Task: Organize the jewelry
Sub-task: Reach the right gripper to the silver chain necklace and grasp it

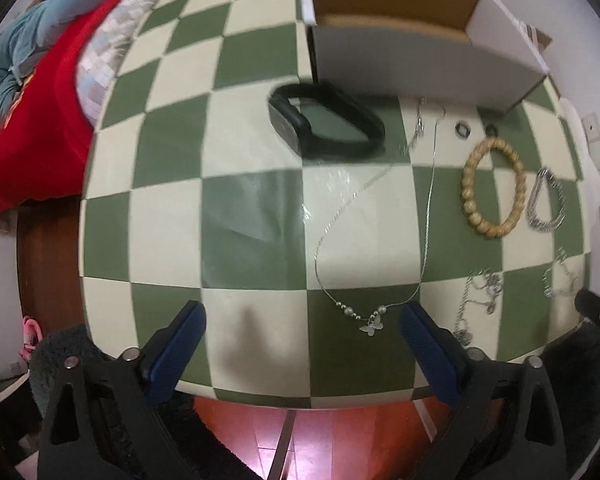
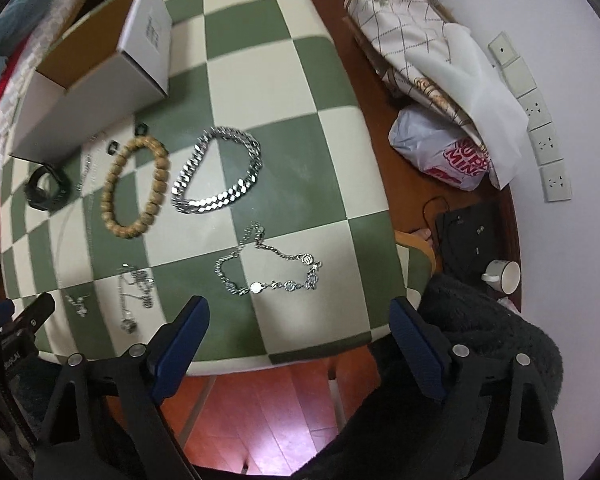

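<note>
On the green-and-cream checked worktop (image 1: 172, 184), going left to right: a black band bracelet (image 1: 326, 124) just before the open white cardboard box (image 1: 420, 60), a thin silver butterfly-pendant necklace (image 1: 370, 322), a tan wooden bead bracelet (image 2: 136, 188), a chunky silver link bracelet (image 2: 218, 170) and a fine silver charm chain (image 2: 270, 270). The left hand-held gripper (image 1: 302, 322) and right hand-held gripper (image 2: 300, 318) both stand spread wide, holding nothing.

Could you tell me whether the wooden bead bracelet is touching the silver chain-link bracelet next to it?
Apart. The right wrist view shows a strip of checkered tablecloth between the wooden bead bracelet and the silver chain-link bracelet.
</note>
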A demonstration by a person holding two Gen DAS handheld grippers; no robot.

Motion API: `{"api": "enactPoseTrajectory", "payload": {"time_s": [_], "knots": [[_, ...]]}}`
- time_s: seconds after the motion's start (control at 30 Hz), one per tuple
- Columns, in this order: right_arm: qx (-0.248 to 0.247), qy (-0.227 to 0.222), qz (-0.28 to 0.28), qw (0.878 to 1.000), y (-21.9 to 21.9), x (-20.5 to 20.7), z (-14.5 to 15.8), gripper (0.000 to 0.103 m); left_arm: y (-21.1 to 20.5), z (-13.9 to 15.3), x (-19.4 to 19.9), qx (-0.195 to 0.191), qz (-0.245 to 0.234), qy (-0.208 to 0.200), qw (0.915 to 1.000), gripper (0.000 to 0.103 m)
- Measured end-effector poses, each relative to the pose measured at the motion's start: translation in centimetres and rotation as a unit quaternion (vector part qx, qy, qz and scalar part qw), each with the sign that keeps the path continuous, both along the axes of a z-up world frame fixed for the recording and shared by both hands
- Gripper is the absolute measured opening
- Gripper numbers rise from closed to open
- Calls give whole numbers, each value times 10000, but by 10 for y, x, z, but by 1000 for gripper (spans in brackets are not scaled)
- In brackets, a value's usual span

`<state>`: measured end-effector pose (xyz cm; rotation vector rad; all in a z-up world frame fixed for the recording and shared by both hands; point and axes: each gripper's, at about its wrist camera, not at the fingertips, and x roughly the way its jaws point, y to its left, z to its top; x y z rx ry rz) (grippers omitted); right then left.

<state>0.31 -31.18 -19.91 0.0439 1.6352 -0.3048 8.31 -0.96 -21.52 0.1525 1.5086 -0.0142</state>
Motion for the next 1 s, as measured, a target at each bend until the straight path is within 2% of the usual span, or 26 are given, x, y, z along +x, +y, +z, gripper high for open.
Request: {"api": "enactPoseTrajectory", "payload": {"time_s": [0.23,0.47,0.5,0.57,0.67,0.73,0.83,0.87,0.9,1.0], "knots": [[-16,227,65,9997,0,6,-29,84,-8,-22,-5,-59,-126,164,9998,92],[-62,170,205,9996,4,11,-35,81,-13,-34,-8,-113,-230,124,9996,92],[-50,162,209,9996,4,12,-36,81,-18,-33,-13,-118,-243,125,9996,89],[-29,217,220,9995,3,14,-37,78,-21,-34,-15,-191,-278,117,9994,81],[24,214,253,9994,6,13,-37,77,-24,-33,-18,-304,-305,71,9990,74],[86,262,253,9993,8,13,-40,76,-30,-33,-19,-439,-337,32,9985,62],[42,222,321,9992,13,11,-41,76,-38,-30,-22,-470,-501,-80,9976,34],[39,209,325,9992,14,10,-41,75,-39,-29,-23,-475,-550,-108,9973,12],[40,189,330,9993,14,9,-41,74,-40,-29,-24,-474,-578,-93,9972,6],[29,110,420,9991,17,9,-40,65,-40,-31,-27,-504,-594,-108,9969,5]]}}
